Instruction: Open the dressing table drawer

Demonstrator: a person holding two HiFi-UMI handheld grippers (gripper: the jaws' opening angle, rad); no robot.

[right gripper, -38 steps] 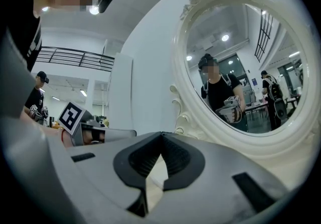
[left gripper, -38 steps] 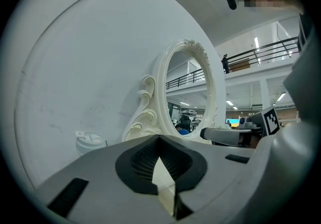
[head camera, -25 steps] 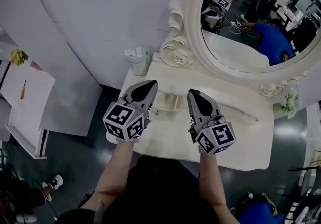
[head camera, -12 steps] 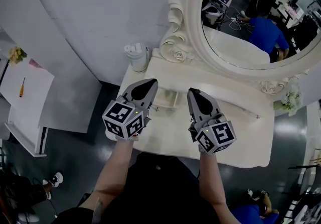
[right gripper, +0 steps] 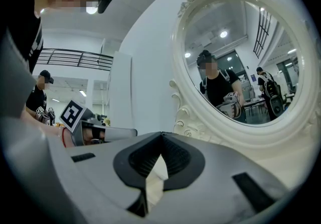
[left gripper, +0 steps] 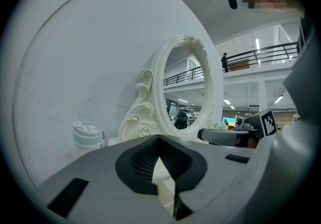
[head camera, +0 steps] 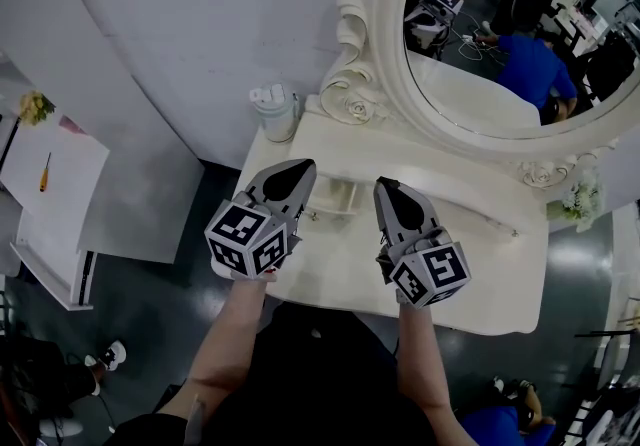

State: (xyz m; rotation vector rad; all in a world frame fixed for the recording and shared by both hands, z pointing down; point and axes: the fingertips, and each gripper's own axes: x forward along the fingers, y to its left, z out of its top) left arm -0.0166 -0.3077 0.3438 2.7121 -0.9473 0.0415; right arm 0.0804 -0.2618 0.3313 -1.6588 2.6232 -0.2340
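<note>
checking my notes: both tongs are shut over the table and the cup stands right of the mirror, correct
No: the cup stands left of the mirror, as the head view shows. The rest holds.

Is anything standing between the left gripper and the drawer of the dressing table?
Nothing visible does. The left gripper hovers close to the drawer, with only bare tabletop below. The cup stands apart, at the back left corner.
</note>
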